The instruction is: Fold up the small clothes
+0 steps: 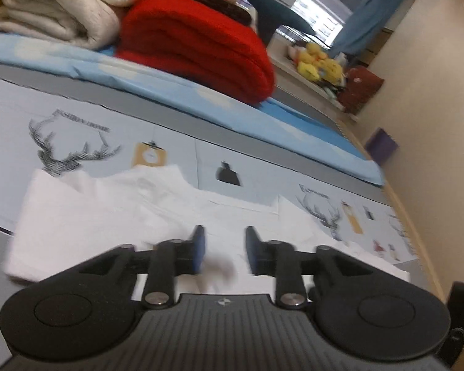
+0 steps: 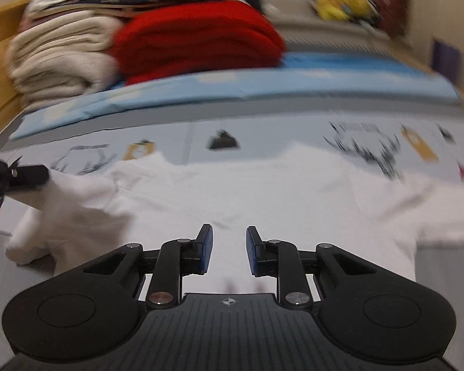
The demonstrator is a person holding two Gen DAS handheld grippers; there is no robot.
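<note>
A small white garment [image 2: 232, 191] lies spread across a pale printed sheet [image 1: 176, 151] with antler and lantern motifs, on what looks like a bed; both views are blurred. In the right wrist view the garment fills the middle, its body flat and a sleeve [image 2: 62, 204] bunched and lifted at the left edge, where a dark tool – probably the other gripper, though only a sliver shows – touches or holds the cloth; which one cannot be told. The right gripper [image 2: 229, 249] hovers low over the garment's near hem with its fingers spread and nothing between them. In the left wrist view the left gripper [image 1: 224, 249] sits over the garment's near edge, fingers likewise parted with white cloth visible in the gap but not pinched. Beyond the garment lie a folded light blue sheet [image 1: 201, 92], a folded red blanket [image 1: 198, 46] and a stack of cream blankets [image 1: 55, 9]. The step in hand appears to be taking hold of an edge for a fold. To do it well, each gripper should lower until the fingers straddle a single layer near a corner, close firmly, then lift together evenly so the cloth folds without dragging or wrinkling.
</note>
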